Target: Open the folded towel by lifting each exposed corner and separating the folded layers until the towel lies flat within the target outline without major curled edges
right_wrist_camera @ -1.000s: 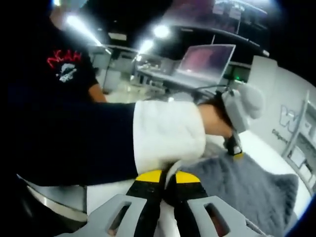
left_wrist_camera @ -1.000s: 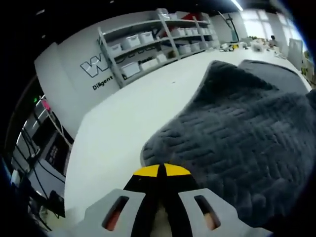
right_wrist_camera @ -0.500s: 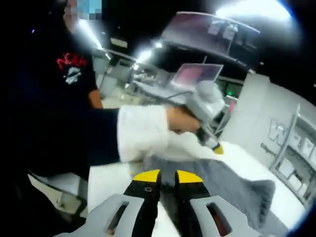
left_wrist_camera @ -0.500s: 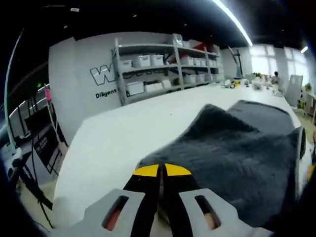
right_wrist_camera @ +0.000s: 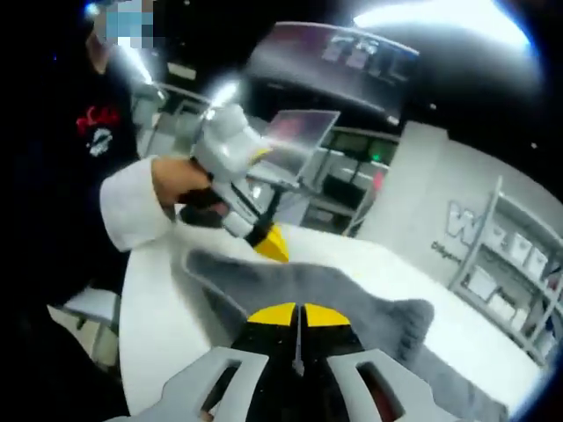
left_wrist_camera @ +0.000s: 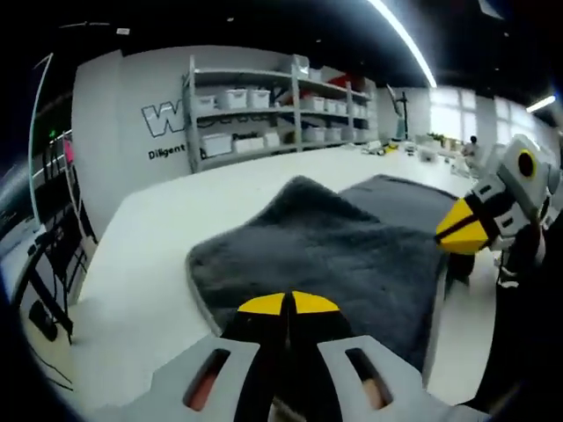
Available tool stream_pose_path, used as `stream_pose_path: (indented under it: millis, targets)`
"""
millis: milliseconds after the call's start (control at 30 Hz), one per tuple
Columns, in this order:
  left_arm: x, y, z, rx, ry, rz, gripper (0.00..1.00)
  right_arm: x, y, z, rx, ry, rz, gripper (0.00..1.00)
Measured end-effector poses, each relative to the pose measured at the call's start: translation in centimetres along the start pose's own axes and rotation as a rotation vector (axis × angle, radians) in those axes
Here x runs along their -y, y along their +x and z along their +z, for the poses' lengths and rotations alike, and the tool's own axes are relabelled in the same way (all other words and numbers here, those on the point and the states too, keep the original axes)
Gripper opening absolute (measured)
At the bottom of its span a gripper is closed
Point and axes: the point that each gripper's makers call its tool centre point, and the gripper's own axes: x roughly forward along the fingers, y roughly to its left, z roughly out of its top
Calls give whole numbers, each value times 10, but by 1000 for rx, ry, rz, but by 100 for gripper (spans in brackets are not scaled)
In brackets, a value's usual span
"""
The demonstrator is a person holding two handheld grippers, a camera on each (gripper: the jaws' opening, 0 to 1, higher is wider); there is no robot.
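Towel (left_wrist_camera: 352, 255), dark grey and plush, lies spread over the white bench (left_wrist_camera: 149, 264), partly folded, with one layer lying over another toward the far end. In the left gripper view the left gripper (left_wrist_camera: 288, 303) sits nearest, its yellow-tipped jaws pressed together right at the towel's near edge; whether any cloth is pinched between them I cannot tell. Beyond it the towel runs away across the bench, and at its right edge the right gripper (left_wrist_camera: 464, 236) comes in, yellow tip pointing at the cloth.

In the right gripper view the right gripper (right_wrist_camera: 301, 315) also has its jaws closed, tips together over the towel (right_wrist_camera: 334, 281); a grip on the fabric cannot be made out. Just past it the left gripper (right_wrist_camera: 271, 245) is held in a hand (right_wrist_camera: 180, 180) with a white cuff, its tip down at the towel's edge near the bench edge.

Farther off, shelving (left_wrist_camera: 264, 114) with white bins stands against a grey wall.
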Motion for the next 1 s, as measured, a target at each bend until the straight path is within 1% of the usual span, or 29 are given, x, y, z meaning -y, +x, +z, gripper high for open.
stream_pose_path:
  millis: [33, 133, 167, 200, 233, 267, 300, 333, 433, 533, 600, 667, 733, 767, 800, 867, 900, 933, 1000]
  targets:
    - [5, -2, -4, -19, 14, -13, 1, 3, 0, -3, -17, -9, -9, 0]
    - [14, -3, -7, -32, 18, -27, 1, 8, -2, -1, -18, -14, -5, 0]
    - [15, -4, -8, -27, 11, -34, 1, 12, -5, 1, -12, -15, -5, 0]
    - [18, -4, -7, -9, -21, -38, 1, 16, -7, 4, -2, -14, -10, 0]
    - [18, -3, -10, -6, -44, -34, 1, 20, -8, 7, 4, -14, -14, 0]
    - [19, -2, -13, -15, -36, -35, 1, 24, -9, 8, 8, -12, -14, 0]
    - [21, -3, -17, -43, -14, -41, 1, 25, -9, 8, 7, 4, 2, 0]
    - [22, -4, -17, -43, -16, -41, 1, 23, -8, 8, 2, 22, 27, 0]
    - [20, -6, -13, -8, -73, -21, 1, 27, -5, 6, -4, 54, 57, 0]
    - [24, -7, -14, -10, -75, -40, 1, 35, 2, 8, 13, 91, 58, 0]
    - [23, -7, -15, -5, -107, -36, 1, 41, 7, 7, 2, 111, 59, 0]
    - [28, -7, -18, -14, -159, -63, 1, 47, 11, 9, 5, 121, 53, 0]
    - [30, -9, -23, -42, -227, -78, 1, 51, 17, 13, 24, 138, 57, 0]
    - [29, -10, -22, -40, -273, -80, 1, 52, 19, 14, 31, 141, 61, 0]
    - [29, -10, -18, -23, -325, -84, 1, 53, 24, 17, 46, 149, 74, 0]
    - [29, -12, -9, 22, -387, -115, 1, 58, 30, 17, 45, 163, 76, 0]
    - [28, -13, -4, 47, -386, -121, 1, 60, 33, 17, 45, 175, 74, 0]
    - [27, -14, -1, 65, -386, -111, 1, 63, 36, 18, 50, 185, 69, 0]
    - [27, -16, 5, 85, -377, -113, 1, 67, 41, 22, 57, 206, 64, 0]
